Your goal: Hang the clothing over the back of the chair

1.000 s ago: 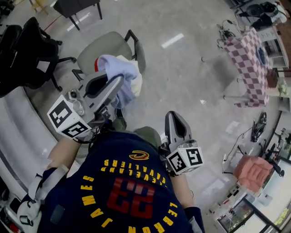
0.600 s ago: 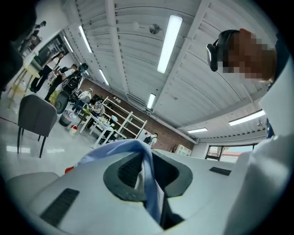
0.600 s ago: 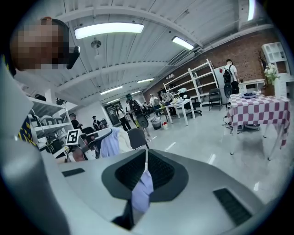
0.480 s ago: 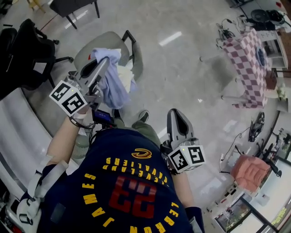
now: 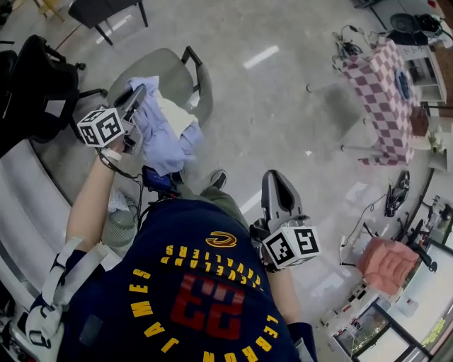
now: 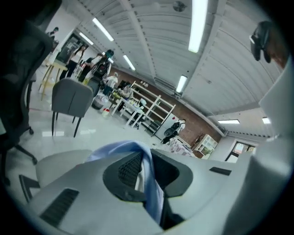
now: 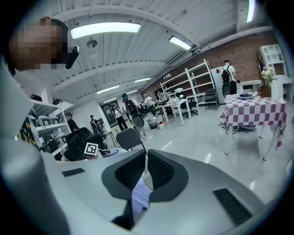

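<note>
In the head view a light blue and white piece of clothing (image 5: 164,129) is bunched over the seat and front of a grey chair (image 5: 175,69). My left gripper (image 5: 134,99) reaches in from the left and is shut on the clothing's upper edge. A blue fold (image 6: 149,179) runs between its pads in the left gripper view. My right gripper (image 5: 273,178) hangs over the floor, well apart from the chair, its jaws shut with nothing visibly held. From the right gripper view (image 7: 146,158) the chair (image 7: 129,138) and the clothing (image 7: 111,152) lie ahead.
A black office chair (image 5: 39,85) stands left of the grey chair, and a dark chair (image 5: 106,10) beyond it. A checkered table (image 5: 386,88) is at the far right with cables on the floor near it. A grey curved bench (image 5: 25,205) runs along my left.
My left gripper has swung left and down toward the grey chair, carrying the clothing, which now rests on the chair. The right gripper has barely shifted.
</note>
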### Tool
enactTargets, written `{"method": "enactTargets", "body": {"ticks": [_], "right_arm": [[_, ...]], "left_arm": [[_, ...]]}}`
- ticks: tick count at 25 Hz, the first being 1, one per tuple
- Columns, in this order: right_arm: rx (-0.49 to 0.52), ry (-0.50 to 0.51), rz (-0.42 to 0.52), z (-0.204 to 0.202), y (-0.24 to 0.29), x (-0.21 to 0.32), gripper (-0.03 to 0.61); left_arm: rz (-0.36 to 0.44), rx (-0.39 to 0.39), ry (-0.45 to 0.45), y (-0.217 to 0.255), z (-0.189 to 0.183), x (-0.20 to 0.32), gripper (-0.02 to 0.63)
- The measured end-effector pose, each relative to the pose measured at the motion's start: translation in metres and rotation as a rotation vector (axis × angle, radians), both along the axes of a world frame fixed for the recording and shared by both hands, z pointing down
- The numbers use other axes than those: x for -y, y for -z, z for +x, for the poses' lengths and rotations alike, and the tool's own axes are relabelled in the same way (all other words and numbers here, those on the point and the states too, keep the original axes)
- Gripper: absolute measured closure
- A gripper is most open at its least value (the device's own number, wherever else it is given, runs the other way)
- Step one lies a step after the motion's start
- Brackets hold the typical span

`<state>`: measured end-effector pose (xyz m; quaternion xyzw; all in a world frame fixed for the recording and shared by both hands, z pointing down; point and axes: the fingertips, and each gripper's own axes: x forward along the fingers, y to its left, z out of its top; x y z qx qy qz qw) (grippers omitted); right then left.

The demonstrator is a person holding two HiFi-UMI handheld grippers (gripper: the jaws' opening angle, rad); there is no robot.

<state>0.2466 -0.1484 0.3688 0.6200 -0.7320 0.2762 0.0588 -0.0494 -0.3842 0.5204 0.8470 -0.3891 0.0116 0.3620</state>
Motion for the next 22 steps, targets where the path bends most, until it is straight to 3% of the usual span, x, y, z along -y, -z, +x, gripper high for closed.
{"method": "enactTargets", "body": {"ticks": [3, 5, 11, 15, 18, 22], "right_arm": [[-0.005, -0.007, -0.021, 0.001, -0.004, -0.002, 0.557], [-0.008, -0.01, -0.028, 0.001, -0.005, -0.001, 0.557], [-0.01, -0.009, -0.052, -0.004, -0.011, -0.001, 0.557], [-0.006, -0.006, -0.059, -0.009, -0.015, -0.003, 0.557], [-0.004, -0.006, -0.064, -0.011, -0.017, -0.004, 0.557], [0.007, -0.003, -0.061, -0.011, -0.019, -0.005, 0.557]], "left_arm": [[-0.183, 0.027, -0.059, -0.056, 0.005, -0.012, 0.575], [-0.244, 0.096, -0.106, -0.083, 0.011, -0.024, 0.575], [-0.315, 0.274, -0.174, -0.134, 0.014, -0.044, 0.572], [-0.338, 0.37, -0.203, -0.148, 0.011, -0.053, 0.466], [-0.38, 0.368, -0.171, -0.151, 0.003, -0.058, 0.403], [-0.43, 0.282, -0.075, -0.139, -0.011, -0.057, 0.352]]}}
